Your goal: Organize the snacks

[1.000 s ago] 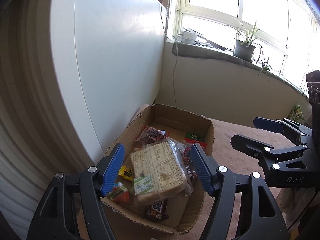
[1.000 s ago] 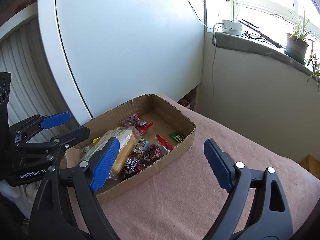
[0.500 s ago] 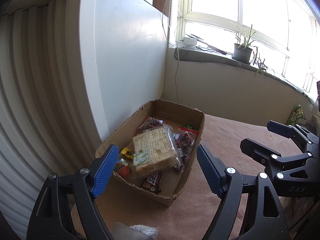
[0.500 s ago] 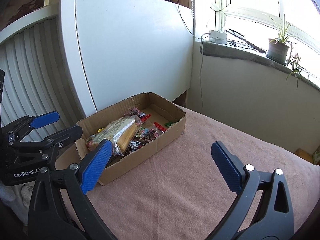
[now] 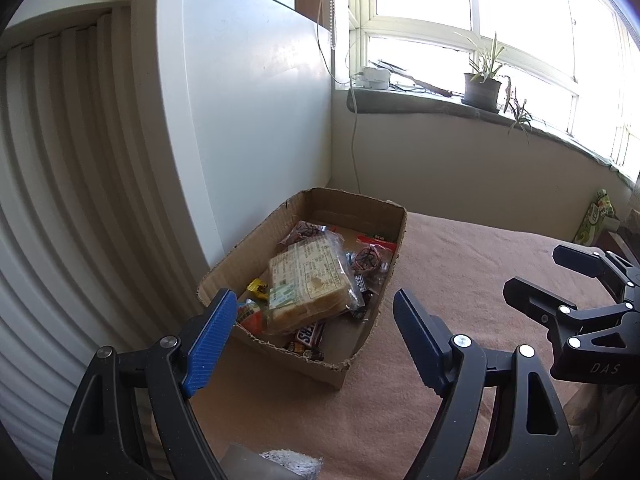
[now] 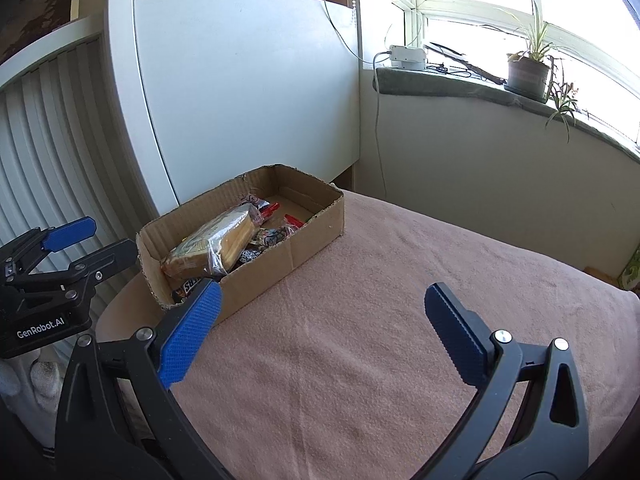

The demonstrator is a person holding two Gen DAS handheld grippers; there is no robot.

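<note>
An open cardboard box (image 5: 394, 240) (image 6: 292, 252) sits on the pink cloth by the white panel. In it lies a bagged loaf of sliced bread (image 5: 308, 280) (image 6: 216, 240) on top of small snacks: a Snickers bar (image 5: 310, 332), a red-wrapped packet (image 5: 372, 258) and a yellow candy (image 5: 258, 288). My left gripper (image 5: 312, 308) is open, drawn back from the box's near end, with nothing between its fingers. My right gripper (image 6: 322, 292) is open over the bare cloth to the right of the box. Each gripper shows in the other's view: the right gripper (image 5: 536, 270) and the left gripper (image 6: 108, 236).
The pink cloth (image 6: 400, 340) covers the table to the right of the box. A white cabinet panel (image 5: 248, 120) and a ribbed white surface (image 5: 60, 200) stand to the left. A windowsill holds a potted plant (image 5: 480, 88). A green package (image 5: 596, 216) leans at the far right.
Both grippers have drawn back from the box, which now looks smaller and farther off. Both pairs of jaws stand wider than a second ago. The loaf stays in the box.
</note>
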